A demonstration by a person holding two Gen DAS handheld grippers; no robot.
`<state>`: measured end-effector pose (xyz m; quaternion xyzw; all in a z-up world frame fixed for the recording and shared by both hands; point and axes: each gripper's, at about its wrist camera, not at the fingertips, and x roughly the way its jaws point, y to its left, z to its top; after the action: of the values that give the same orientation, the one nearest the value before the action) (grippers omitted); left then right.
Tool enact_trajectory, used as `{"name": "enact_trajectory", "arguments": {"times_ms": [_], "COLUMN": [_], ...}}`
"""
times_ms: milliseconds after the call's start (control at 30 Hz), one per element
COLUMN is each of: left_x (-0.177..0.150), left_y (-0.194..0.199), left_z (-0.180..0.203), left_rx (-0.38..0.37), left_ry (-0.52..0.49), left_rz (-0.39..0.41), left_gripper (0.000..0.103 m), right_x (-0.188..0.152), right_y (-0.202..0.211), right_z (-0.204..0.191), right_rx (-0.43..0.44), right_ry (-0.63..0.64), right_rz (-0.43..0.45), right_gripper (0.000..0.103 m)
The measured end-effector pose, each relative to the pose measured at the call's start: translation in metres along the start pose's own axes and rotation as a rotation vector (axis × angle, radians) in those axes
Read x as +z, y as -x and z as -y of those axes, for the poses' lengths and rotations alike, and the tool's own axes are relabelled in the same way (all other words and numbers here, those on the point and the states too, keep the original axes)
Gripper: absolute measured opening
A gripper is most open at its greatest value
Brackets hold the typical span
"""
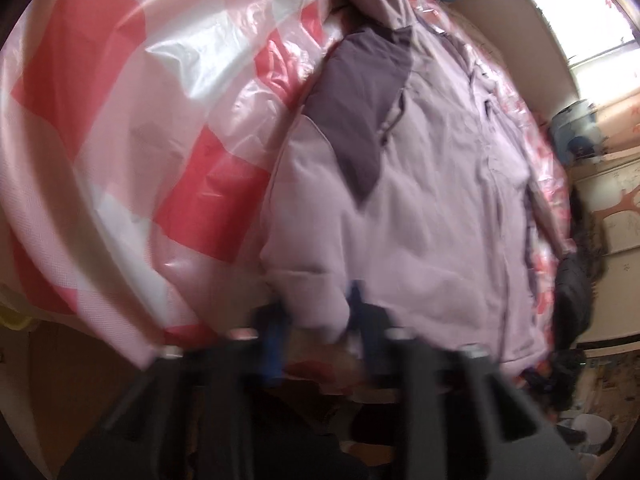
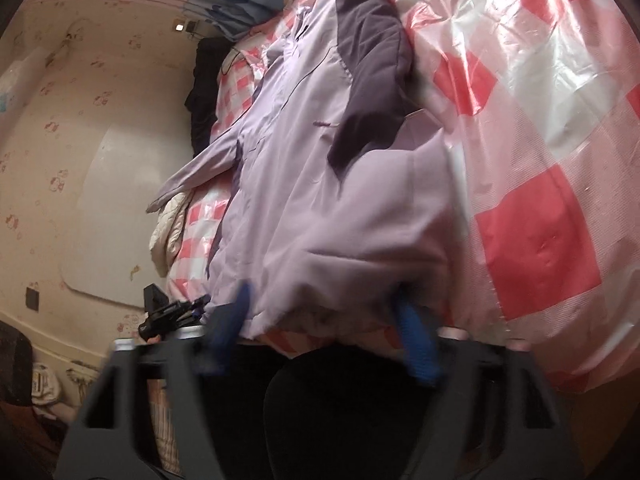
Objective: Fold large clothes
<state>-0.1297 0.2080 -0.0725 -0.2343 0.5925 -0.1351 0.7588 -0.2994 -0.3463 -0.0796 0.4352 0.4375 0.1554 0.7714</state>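
Note:
A large lilac jacket (image 1: 432, 200) with dark purple shoulder panels lies spread on a bed covered by a red-and-white checked plastic sheet (image 1: 120, 120). My left gripper (image 1: 316, 320) has its blue fingers around the jacket's bottom hem corner; the frame is blurred, and the cloth sits between the fingers. In the right wrist view the jacket (image 2: 320, 184) lies lengthwise. My right gripper (image 2: 324, 320) is open wide, its blue fingers (image 2: 412, 336) on either side of the hem at the bed's near edge. The left gripper also shows in the right wrist view (image 2: 172, 312), at the hem's left corner.
A dark garment (image 2: 204, 92) and blue bedding (image 2: 240, 4) lie at the bed's far end beside the patterned wall (image 2: 60, 140). A cream quilt (image 2: 168, 224) bunches at the bed's left edge. A window (image 1: 576, 12) is at the far right. The person's dark legs stand below the bed edge.

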Motion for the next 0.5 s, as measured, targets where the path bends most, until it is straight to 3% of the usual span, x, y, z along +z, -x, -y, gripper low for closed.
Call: {"name": "enact_trajectory", "arguments": {"times_ms": [33, 67, 133, 200, 333, 433, 500], "left_x": [0.0, -0.001, 0.001, 0.005, -0.001, -0.02, -0.031], "left_y": [0.002, 0.007, 0.02, 0.041, 0.092, 0.112, 0.103], "left_z": [0.002, 0.007, 0.017, 0.033, 0.077, 0.095, 0.09], "left_rx": [0.002, -0.003, -0.071, -0.136, -0.254, -0.272, -0.247], "left_ry": [-0.008, -0.021, -0.015, -0.026, -0.103, -0.178, -0.208], "left_rz": [0.011, 0.026, 0.044, 0.073, 0.139, 0.153, 0.104], "left_gripper": [0.013, 0.01, 0.009, 0.008, 0.007, 0.007, 0.007], "right_x": [0.0, 0.001, 0.009, 0.022, 0.04, 0.036, 0.027], "right_y": [0.0, 0.001, 0.004, 0.014, 0.059, 0.1, 0.115], "right_z": [0.0, -0.003, -0.014, -0.033, -0.082, -0.093, -0.078], "right_rx": [0.011, 0.01, -0.013, 0.018, 0.049, 0.028, -0.023], "right_ry": [-0.006, 0.001, 0.038, 0.064, 0.164, 0.204, 0.2], "right_rz": [0.022, 0.043, 0.087, 0.154, 0.311, 0.398, 0.404], "right_gripper": [0.021, 0.01, 0.007, 0.005, 0.004, 0.004, 0.004]}}
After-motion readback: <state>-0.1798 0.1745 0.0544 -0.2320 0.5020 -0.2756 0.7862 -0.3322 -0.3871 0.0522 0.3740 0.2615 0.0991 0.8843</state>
